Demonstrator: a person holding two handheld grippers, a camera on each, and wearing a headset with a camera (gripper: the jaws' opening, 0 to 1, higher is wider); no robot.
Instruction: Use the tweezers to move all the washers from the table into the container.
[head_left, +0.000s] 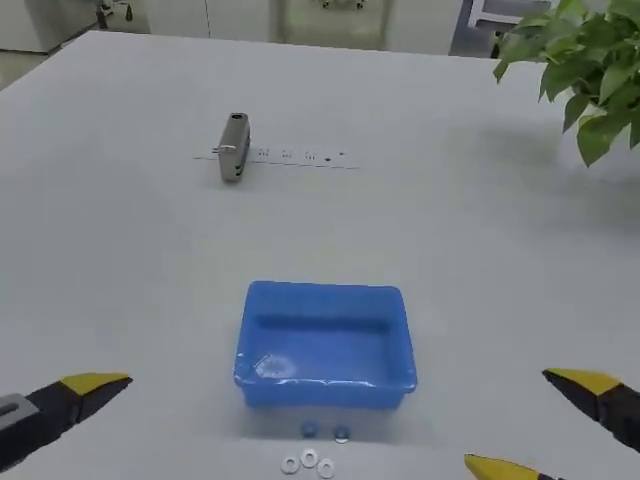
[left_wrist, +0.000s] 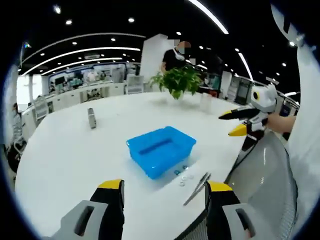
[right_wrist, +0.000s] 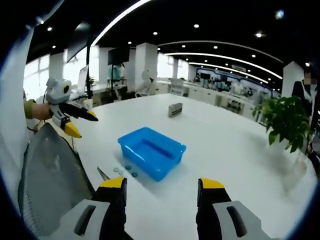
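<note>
The task looks unstarted to us: the washers (head_left: 309, 458) lie on the table (head_left: 130, 270) just in front of the container (head_left: 325, 392), and the tweezers (left_wrist: 197, 188) lie untouched beside them. Our left gripper (left_wrist: 165, 186) and right gripper (right_wrist: 161, 183) both have their jaws apart and hold nothing.

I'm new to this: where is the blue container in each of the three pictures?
Head view: the blue container sits low in the centre.
Left gripper view: the blue container is in the middle, slightly low.
Right gripper view: the blue container is left of centre, slightly low.
Shared landmark: the washers clustered just beside it.
</note>
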